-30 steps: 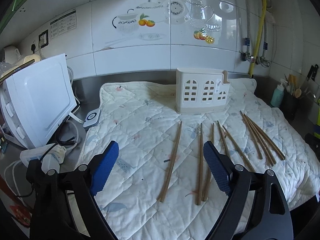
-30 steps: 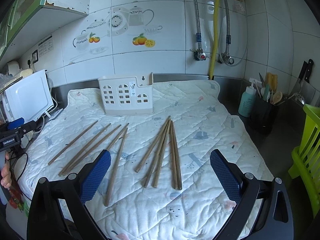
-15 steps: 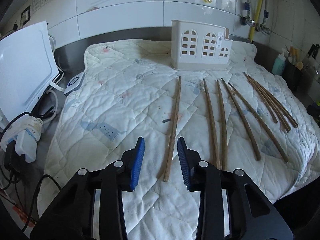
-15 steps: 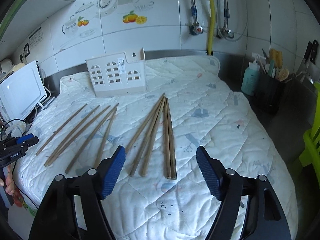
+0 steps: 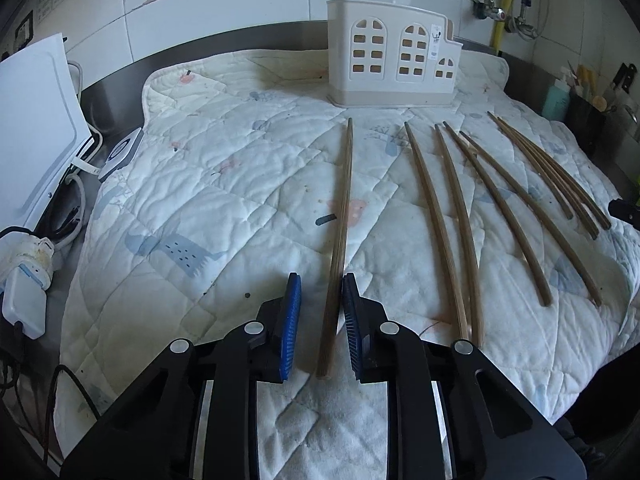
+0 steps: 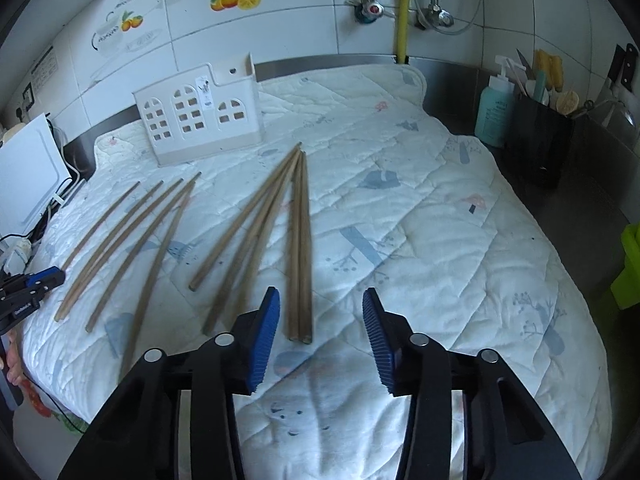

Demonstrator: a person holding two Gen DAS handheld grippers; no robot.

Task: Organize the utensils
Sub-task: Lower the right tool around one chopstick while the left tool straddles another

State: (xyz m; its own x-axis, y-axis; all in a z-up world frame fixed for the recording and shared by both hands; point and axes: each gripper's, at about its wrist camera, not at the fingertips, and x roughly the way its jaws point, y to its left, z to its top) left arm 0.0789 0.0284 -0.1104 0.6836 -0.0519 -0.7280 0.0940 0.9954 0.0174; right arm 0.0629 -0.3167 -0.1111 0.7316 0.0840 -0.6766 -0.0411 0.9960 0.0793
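Several brown wooden chopsticks lie on a white quilted mat (image 5: 224, 184). My left gripper (image 5: 320, 312) is low over the mat, its blue pads on either side of the near end of the leftmost chopstick (image 5: 340, 236), with a small gap left. A white house-shaped utensil holder (image 5: 392, 64) stands empty at the back. My right gripper (image 6: 320, 332) is open; the near ends of a pair of chopsticks (image 6: 301, 248) lie between its fingers. More chopsticks (image 6: 132, 248) fan out to the left, and the holder (image 6: 200, 116) also shows in the right wrist view.
A white appliance (image 5: 32, 136) and a power strip with cables (image 5: 28, 264) sit left of the mat. A teal bottle (image 6: 494, 116) and a black utensil caddy (image 6: 540, 140) stand at the right. A green rack (image 6: 632, 264) is at the far right edge.
Both grippers moved forward and down toward the chopsticks. The left jaws narrowed from wide open to closely flank the leftmost chopstick. The right jaws narrowed partly.
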